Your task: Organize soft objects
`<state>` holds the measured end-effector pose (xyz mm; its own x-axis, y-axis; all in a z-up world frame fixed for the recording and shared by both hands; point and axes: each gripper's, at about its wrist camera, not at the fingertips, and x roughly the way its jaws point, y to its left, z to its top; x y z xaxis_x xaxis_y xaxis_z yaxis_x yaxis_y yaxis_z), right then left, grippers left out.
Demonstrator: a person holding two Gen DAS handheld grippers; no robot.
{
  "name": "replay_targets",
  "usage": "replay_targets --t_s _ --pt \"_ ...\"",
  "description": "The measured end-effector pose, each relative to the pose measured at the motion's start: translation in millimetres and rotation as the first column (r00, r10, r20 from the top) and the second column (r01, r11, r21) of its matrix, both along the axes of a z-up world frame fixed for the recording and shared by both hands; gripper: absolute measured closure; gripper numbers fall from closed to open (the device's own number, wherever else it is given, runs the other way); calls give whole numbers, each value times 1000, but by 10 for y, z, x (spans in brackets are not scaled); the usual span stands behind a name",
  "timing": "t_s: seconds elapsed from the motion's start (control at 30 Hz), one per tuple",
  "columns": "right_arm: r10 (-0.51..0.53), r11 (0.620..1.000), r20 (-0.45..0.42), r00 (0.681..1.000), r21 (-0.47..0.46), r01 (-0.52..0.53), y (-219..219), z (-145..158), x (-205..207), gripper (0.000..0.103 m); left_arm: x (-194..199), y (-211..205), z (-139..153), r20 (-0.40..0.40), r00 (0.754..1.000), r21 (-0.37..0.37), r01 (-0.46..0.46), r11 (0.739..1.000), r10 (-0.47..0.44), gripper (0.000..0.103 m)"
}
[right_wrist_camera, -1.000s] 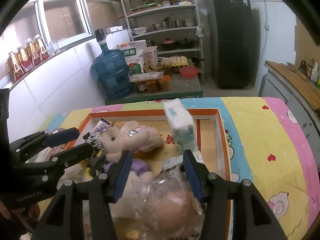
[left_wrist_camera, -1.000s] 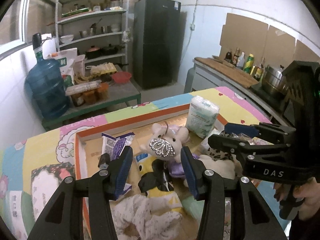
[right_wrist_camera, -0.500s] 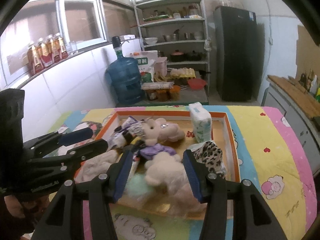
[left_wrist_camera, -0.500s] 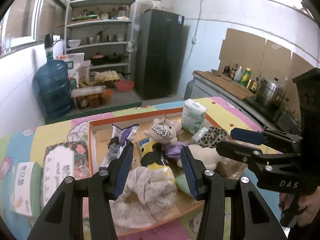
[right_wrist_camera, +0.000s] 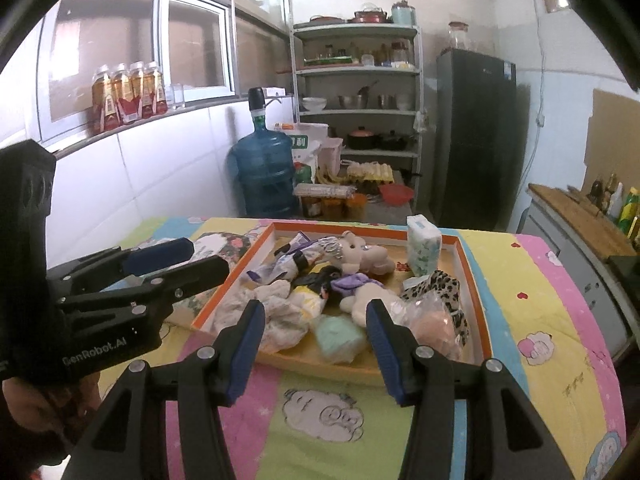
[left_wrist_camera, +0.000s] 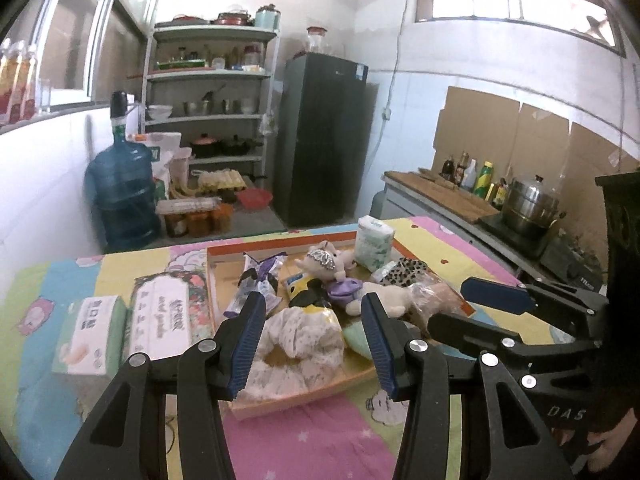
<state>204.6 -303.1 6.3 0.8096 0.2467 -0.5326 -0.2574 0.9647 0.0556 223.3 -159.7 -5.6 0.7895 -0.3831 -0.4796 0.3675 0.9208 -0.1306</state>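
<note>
An orange-rimmed cardboard tray [left_wrist_camera: 224,249] [right_wrist_camera: 466,264] on the patterned tablecloth holds a heap of soft things: a pink plush rabbit [left_wrist_camera: 332,264] [right_wrist_camera: 360,254], a crumpled white cloth [left_wrist_camera: 298,336] [right_wrist_camera: 276,312], a mint sponge [right_wrist_camera: 340,338], a leopard-print cloth [left_wrist_camera: 408,270] [right_wrist_camera: 440,286] and an upright tissue pack [left_wrist_camera: 374,242] [right_wrist_camera: 422,246]. My left gripper [left_wrist_camera: 312,344] hangs open in front of the tray's near edge, holding nothing. My right gripper [right_wrist_camera: 316,346] stands open the same way, just before the tray. Each gripper shows at the side of the other's view.
Two boxed tissue packs [left_wrist_camera: 160,320] lie left of the tray. Behind the table stand a blue water jug [left_wrist_camera: 122,196], a metal shelf rack [left_wrist_camera: 212,120] and a dark fridge [left_wrist_camera: 324,140]. A counter with bottles and a steel pot [left_wrist_camera: 528,204] runs along the right.
Both grippers have pulled back and risen from over the tray, so the whole tray and near tablecloth now show. Their jaws kept the same width.
</note>
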Motion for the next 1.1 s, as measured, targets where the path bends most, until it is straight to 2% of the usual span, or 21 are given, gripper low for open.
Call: replay_targets --t_s 0.5,0.8,1.1 --pt "-39 998 54 998 42 37 244 -36 -590 50 -687 268 2 79 997 -11 -23 1000 23 52" --pt "-84 996 125 989 48 79 465 -22 -935 50 -1151 518 31 142 986 -32 -83 996 86 52" --pt "-153 983 139 978 125 136 647 -84 -1308 50 -1594 696 12 184 964 -12 -192 981 191 52"
